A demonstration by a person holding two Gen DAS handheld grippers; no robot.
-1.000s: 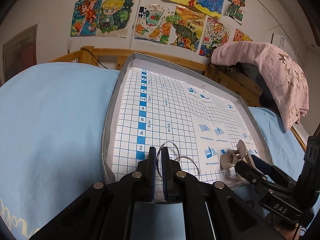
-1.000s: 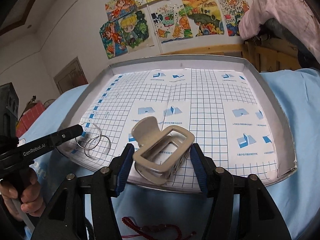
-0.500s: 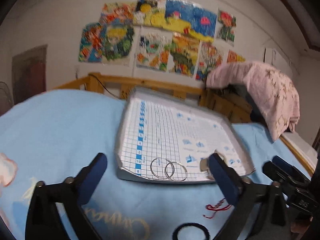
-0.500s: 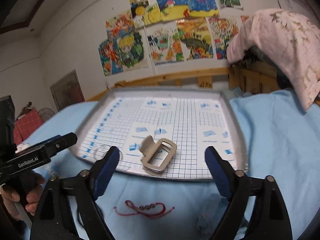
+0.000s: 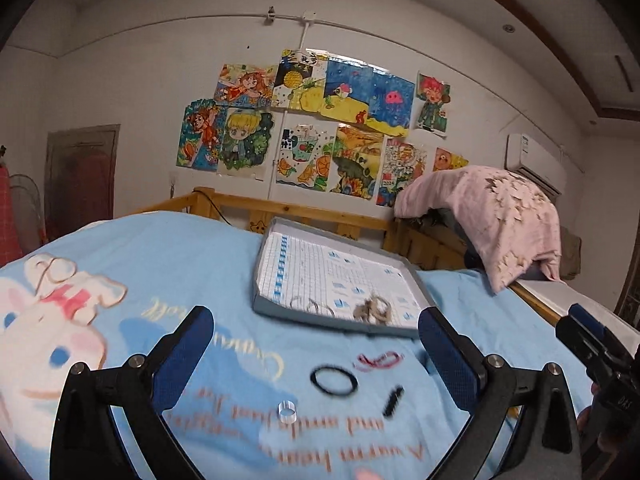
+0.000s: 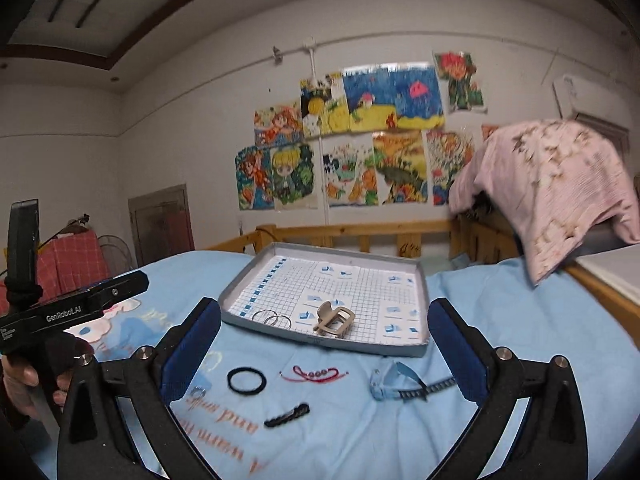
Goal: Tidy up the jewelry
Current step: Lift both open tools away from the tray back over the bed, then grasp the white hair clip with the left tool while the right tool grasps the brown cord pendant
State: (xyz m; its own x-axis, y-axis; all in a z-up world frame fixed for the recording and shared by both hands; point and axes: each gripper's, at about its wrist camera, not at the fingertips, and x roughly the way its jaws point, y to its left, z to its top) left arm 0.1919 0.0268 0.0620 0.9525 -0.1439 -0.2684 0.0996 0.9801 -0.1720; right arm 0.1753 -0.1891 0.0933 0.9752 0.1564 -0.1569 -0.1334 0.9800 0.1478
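Observation:
A grey tray [image 6: 320, 339] lined with grid paper lies on the blue bedsheet. In it are a beige claw clip [image 6: 334, 318] and two silver hoops [image 6: 272, 317], seen blurred in the left wrist view as clip [image 5: 374, 308] and hoops [image 5: 312, 306]. On the sheet in front lie a black hair tie [image 6: 247, 380], a red string bracelet [image 6: 316, 374], a black hair clip [image 6: 287, 416], a light blue watch [image 6: 400, 384] and a clear ring [image 5: 287, 411]. My left gripper [image 5: 315, 322] is open and empty. My right gripper [image 6: 324, 308] has its jaws opening wide, nothing between them. Both hang back from the tray.
A wooden bed rail [image 6: 360, 232] runs behind the tray. A pink blanket [image 6: 552, 184] is draped at the right. A hand [image 6: 24, 376] holds the left gripper's handle at the far left of the right wrist view. Drawings cover the wall.
Both grippers let go, the left of the hoops and the right of the claw clip, opened wide and pulled back and up from the tray. Loose items on the sheet came into view.

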